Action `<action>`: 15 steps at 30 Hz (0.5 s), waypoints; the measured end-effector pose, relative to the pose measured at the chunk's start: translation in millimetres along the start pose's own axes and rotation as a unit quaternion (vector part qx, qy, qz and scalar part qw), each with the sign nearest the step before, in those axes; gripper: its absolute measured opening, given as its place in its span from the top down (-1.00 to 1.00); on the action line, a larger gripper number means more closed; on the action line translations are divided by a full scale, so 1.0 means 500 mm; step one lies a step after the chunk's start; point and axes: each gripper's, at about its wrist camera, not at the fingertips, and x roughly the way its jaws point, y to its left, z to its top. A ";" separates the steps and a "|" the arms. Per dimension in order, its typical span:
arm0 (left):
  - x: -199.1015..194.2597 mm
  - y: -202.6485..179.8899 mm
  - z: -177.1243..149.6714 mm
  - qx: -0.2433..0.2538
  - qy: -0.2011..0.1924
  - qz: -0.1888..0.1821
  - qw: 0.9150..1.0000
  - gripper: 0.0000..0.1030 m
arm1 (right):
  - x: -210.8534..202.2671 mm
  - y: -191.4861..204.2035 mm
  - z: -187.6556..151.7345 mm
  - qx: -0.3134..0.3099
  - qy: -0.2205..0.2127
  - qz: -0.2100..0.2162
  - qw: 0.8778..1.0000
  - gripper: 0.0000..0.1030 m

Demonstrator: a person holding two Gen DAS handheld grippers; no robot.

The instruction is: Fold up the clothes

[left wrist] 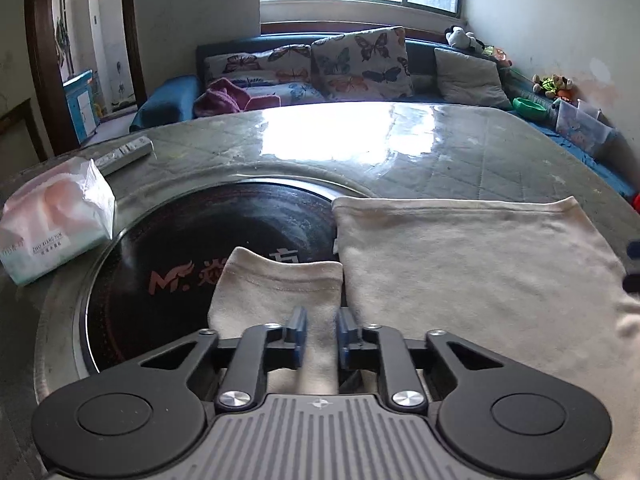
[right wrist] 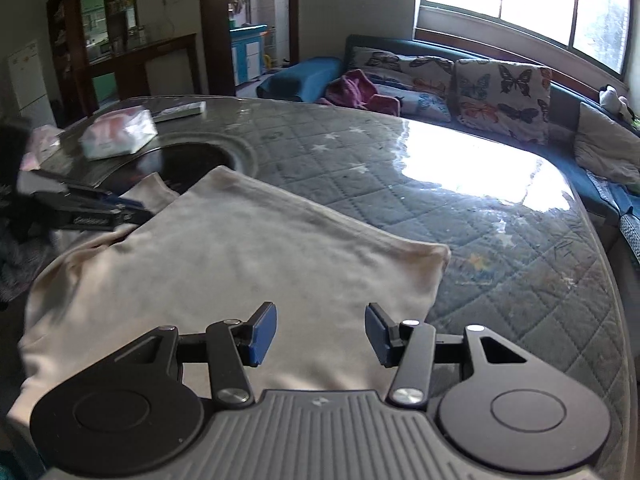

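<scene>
A cream T-shirt [left wrist: 472, 276] lies flat on the round table, its body folded into a rectangle. One sleeve [left wrist: 276, 288] sticks out to the left over the black centre disc. My left gripper [left wrist: 322, 330] hovers over this sleeve with a narrow gap between its blue pads; the cloth shows in the gap, not pinched. In the right wrist view the shirt [right wrist: 240, 264] fills the near table and my right gripper [right wrist: 320, 334] is open wide just above its near part, holding nothing. The left gripper [right wrist: 132, 206] shows at the shirt's left side.
A tissue pack [left wrist: 56, 224] and a remote control [left wrist: 126, 154] lie on the table's left. The black hotplate disc [left wrist: 192, 240] sits in the table's middle. The quilted table cover [right wrist: 480, 216] stretches to the right. A sofa with butterfly cushions [left wrist: 360, 64] stands behind.
</scene>
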 end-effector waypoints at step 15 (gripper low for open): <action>-0.166 0.188 -0.036 -0.168 -0.082 0.009 0.982 0.94 | 0.104 -0.061 0.031 0.024 0.012 -0.038 0.999 0.02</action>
